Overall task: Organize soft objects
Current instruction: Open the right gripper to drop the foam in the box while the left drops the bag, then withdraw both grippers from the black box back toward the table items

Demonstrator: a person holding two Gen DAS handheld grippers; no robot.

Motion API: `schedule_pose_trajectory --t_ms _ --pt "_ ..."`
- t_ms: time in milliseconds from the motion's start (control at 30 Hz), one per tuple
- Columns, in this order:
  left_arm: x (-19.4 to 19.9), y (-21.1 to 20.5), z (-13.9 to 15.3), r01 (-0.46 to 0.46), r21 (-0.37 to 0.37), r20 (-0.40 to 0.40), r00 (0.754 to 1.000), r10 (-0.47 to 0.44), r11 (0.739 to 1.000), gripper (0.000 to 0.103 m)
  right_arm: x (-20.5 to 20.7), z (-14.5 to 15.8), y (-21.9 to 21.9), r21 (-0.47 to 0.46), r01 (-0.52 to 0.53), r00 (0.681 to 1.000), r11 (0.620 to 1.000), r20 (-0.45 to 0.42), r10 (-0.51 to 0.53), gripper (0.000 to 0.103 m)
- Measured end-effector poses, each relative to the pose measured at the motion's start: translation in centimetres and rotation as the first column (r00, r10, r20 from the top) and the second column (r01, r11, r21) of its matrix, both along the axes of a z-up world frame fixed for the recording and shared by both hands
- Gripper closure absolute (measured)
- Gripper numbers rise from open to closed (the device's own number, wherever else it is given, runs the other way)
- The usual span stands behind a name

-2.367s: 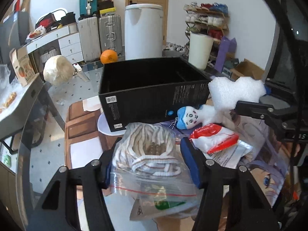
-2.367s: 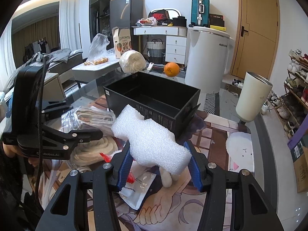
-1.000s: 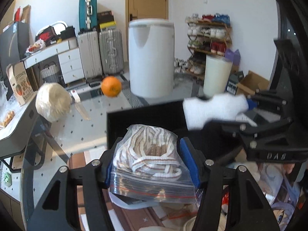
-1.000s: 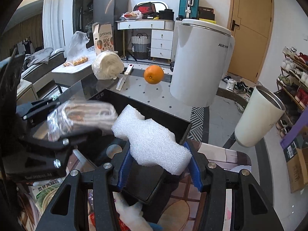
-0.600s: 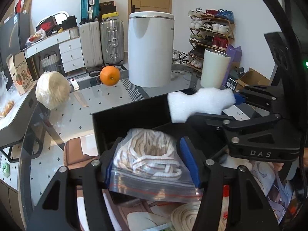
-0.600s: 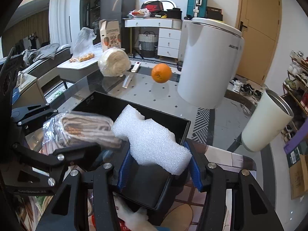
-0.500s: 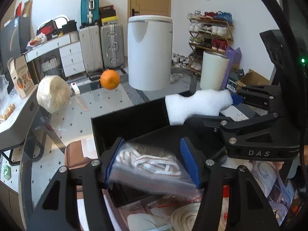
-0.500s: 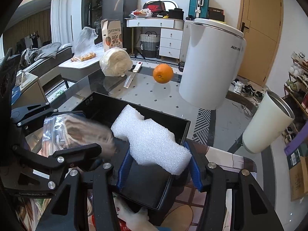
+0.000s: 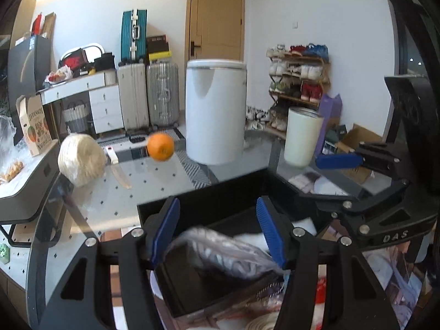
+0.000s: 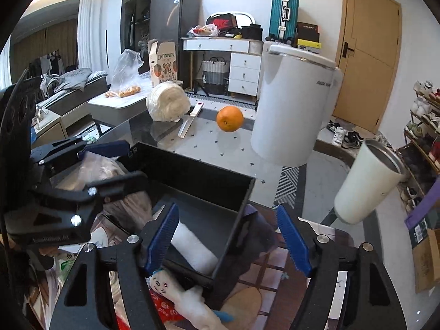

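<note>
A black open box (image 9: 233, 214) (image 10: 203, 181) stands on the table below both grippers. My left gripper (image 9: 217, 231) is open and empty; the clear bag of striped rope (image 9: 220, 250) lies blurred in the box beneath it. My right gripper (image 10: 228, 239) is open and empty; the white foam piece (image 10: 192, 247) lies inside the box below it. The left gripper also shows in the right wrist view (image 10: 90, 170), over the box's left end. A small white doll with a face (image 10: 178, 297) lies on the table in front of the box.
An orange (image 10: 229, 118), a cream yarn ball (image 10: 167, 101) and a knife (image 10: 189, 121) lie on the glass table behind the box. A white round appliance (image 10: 294, 104) and a white cup (image 10: 368, 181) stand to the right. Red packets (image 10: 162, 310) lie by the doll.
Both grippers opened. The rope bag dropped from the left gripper into the box and the foam piece dropped from the right gripper into the box.
</note>
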State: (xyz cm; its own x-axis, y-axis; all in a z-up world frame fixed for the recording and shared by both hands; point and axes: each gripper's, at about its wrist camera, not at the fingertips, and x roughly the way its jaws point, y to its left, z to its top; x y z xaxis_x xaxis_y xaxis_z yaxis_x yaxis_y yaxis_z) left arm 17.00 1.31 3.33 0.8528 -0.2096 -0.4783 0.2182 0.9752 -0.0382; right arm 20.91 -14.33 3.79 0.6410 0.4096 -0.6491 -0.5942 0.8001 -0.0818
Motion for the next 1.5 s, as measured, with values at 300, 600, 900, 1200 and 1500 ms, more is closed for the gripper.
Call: schedule_pose_trajectory --t_ms 300,600,900,1200,1500 --pt "-0.9 0.4 -0.7 -0.049 0.050 -0.069 0.996 0.052 0.998 0.017 -1.1 0.7 -1.2 0.012 0.018 1.000 1.000 0.009 -0.018 0.024" --pt "-3.0 2.2 -1.2 -0.146 0.055 -0.116 0.982 0.151 0.988 0.011 -3.4 0.7 -2.7 0.036 0.034 0.999 0.999 -0.004 -0.034 0.017" --pt "-4.6 2.7 -1.9 -0.163 0.021 -0.129 0.978 0.165 0.986 0.006 -6.1 0.3 -4.5 0.062 0.047 0.999 0.997 -0.026 -0.046 0.015" --pt "-7.9 1.8 -0.9 -0.163 -0.009 -0.114 0.980 0.161 0.987 0.001 -7.9 -0.5 -5.2 0.079 0.046 0.998 0.996 -0.051 -0.042 0.003" --pt "-11.1 1.2 -0.9 -0.158 -0.024 -0.128 0.980 0.153 0.987 0.000 -9.4 -0.8 -5.6 0.086 0.036 0.997 0.996 -0.068 -0.030 0.001"
